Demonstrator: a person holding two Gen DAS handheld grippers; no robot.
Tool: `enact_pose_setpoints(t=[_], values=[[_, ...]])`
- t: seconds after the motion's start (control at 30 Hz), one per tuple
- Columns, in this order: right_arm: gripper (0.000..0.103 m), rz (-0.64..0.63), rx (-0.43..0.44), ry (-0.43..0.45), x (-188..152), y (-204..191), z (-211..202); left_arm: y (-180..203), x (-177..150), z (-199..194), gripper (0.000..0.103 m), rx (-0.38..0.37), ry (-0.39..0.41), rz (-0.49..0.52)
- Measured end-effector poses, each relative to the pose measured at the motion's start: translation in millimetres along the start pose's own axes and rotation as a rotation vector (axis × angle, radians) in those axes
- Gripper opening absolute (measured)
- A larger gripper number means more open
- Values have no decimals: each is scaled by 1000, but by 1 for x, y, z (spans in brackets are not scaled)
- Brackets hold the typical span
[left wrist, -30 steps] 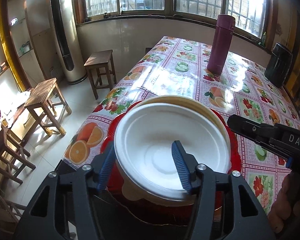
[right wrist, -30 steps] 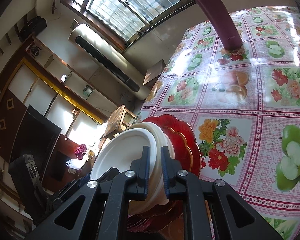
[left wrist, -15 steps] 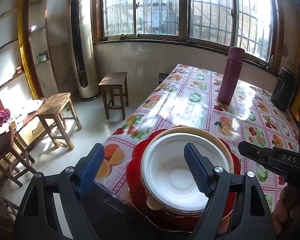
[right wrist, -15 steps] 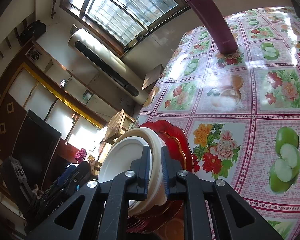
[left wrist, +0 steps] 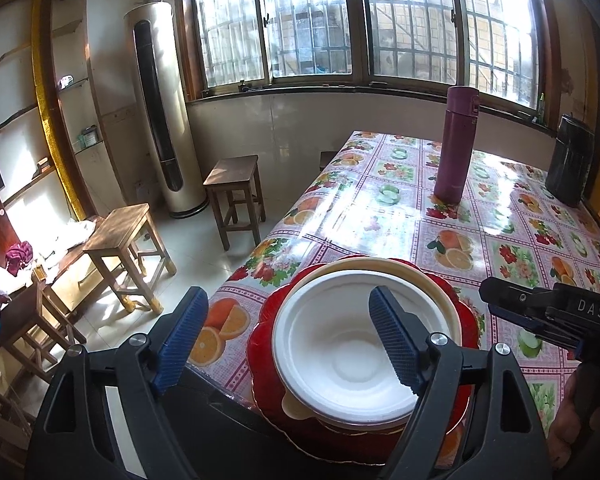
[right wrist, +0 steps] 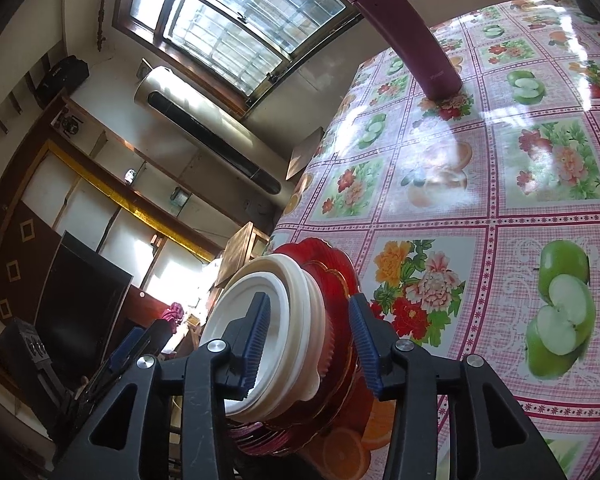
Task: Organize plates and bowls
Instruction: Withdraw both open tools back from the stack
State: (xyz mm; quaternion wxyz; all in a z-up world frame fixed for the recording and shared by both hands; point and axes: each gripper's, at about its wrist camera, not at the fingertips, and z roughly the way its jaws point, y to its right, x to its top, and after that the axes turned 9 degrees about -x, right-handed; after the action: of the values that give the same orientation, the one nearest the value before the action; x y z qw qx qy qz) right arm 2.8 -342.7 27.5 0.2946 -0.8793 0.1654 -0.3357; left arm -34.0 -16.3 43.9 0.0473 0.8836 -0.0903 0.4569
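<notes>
Dishes are sitting in one stack at the near corner of a table (left wrist: 452, 216) covered in a fruit-and-flower cloth. A white bowl (left wrist: 348, 356) is nesting on top, a cream bowl (left wrist: 440, 292) is lying under it, and a red scalloped plate (left wrist: 268, 320) is lying at the bottom, its near rim appearing to overhang the table edge.

The left gripper (left wrist: 288, 340) is hanging above the stack with its blue pads spread wide and gripping nothing; the white bowl is lying ahead of it and below, one pad over the bowl, the other off to its left over the table edge. The right gripper (right wrist: 306, 340) is coming in from the stack's side, pads parted and straddling the bowl rims without pinching them; the stack is sitting just in front of its fingertips.

Judging from this, the stacking looks close to done. The main risk is a sideways nudge from either gripper, since the stack is so near the edge and could slide or tip to the floor. The light white bowl could also lift or skew if a pad catches its rim.

A maroon flask (left wrist: 456, 148) and a dark container (left wrist: 570, 160) are standing well beyond the grippers, far up the table
</notes>
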Motion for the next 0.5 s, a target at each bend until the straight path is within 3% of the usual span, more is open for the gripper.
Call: enact_pose_setpoints(t=[0.5], values=[[51,4,38,17,-1,9,-5,13,-1,-2,83,13,-6,23]])
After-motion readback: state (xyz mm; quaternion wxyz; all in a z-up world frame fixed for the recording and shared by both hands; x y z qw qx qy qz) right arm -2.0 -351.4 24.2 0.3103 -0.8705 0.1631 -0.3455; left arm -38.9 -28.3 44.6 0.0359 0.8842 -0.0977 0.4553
